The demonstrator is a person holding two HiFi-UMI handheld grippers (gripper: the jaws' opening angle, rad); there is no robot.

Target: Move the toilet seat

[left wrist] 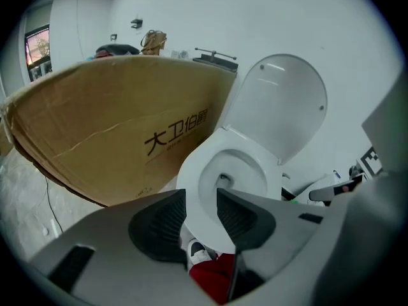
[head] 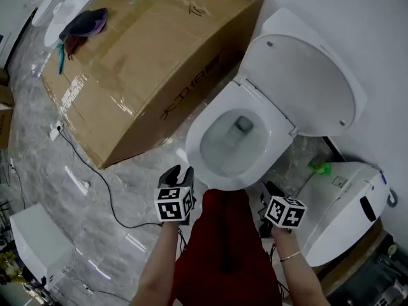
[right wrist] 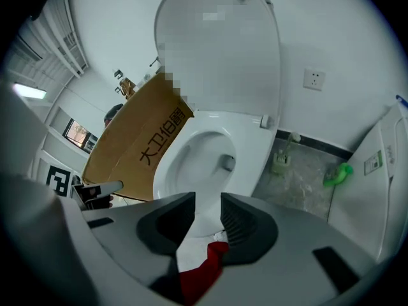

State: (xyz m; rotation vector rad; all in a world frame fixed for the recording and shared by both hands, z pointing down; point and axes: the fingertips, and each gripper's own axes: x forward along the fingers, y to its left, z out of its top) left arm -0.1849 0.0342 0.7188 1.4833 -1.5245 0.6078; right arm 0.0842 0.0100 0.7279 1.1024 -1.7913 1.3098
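A white toilet [head: 233, 139] stands against the wall with its lid [head: 306, 81] tipped up and back. A white ring lies round the bowl; I cannot tell seat from rim. My left gripper [head: 180, 173] is at the bowl's front left, open, and the bowl's white front shows through its gap [left wrist: 201, 203]. At the front right, my right gripper [head: 266, 193] is open too, with nothing pressed between its pads [right wrist: 208, 209]. The lid [left wrist: 280, 104] leans on the wall in the left gripper view.
A big cardboard box [head: 146, 62] lies close on the toilet's left. A second white toilet unit [head: 344, 203] sits on the right, with a green object [head: 319, 167] on the floor between. A cable [head: 95, 177] runs over the marble floor. Red clothing [head: 223, 247] is below.
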